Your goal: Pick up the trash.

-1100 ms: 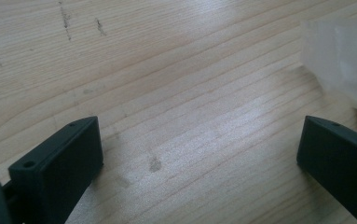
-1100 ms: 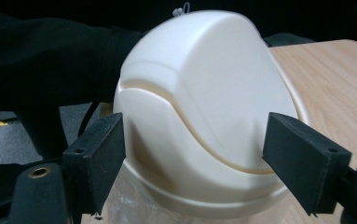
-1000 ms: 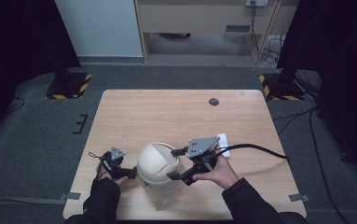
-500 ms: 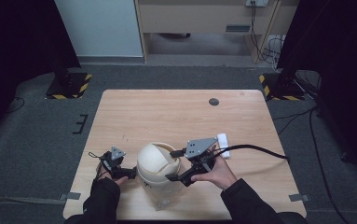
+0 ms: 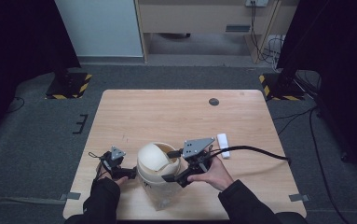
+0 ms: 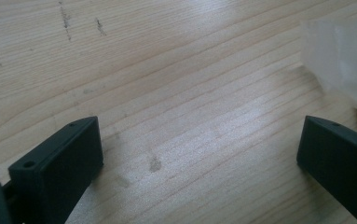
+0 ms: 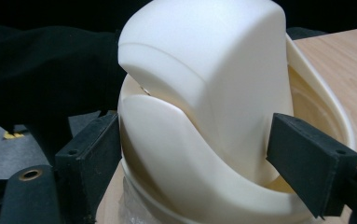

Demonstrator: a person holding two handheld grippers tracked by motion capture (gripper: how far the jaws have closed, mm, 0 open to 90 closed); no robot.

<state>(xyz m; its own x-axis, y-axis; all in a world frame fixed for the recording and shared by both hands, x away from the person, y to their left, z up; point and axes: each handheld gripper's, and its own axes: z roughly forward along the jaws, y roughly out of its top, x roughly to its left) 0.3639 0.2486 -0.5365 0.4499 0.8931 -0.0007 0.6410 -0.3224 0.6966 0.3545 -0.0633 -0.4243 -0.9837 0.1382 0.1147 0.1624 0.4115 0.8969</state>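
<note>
Light falls from above onto the bench (image 5: 176,116), leaving the room's sides nearly black. The left gripper view shows a soft glare on the wood grain and blurred near edges. The cream bin lid (image 7: 204,93) looks evenly lit, its background dark.

Both forearms wear dark, near-black long sleeves (image 5: 102,200) reaching to the wrists. Left gripper (image 5: 128,173): small black body, a small grey three-cornered plate on top, thin black cable looping off behind it. In the left gripper view its jaws are matte black rectangular blocks, the left one with a small round hole in its upper face. Right gripper (image 5: 171,177): black body, larger grey three-cornered plate with dark dots, probably screws; thick black cable (image 5: 260,150) trails away. In the right gripper view the jaws look faced with matte black padding; a brass-coloured ringed hole sits at lower left.
</note>
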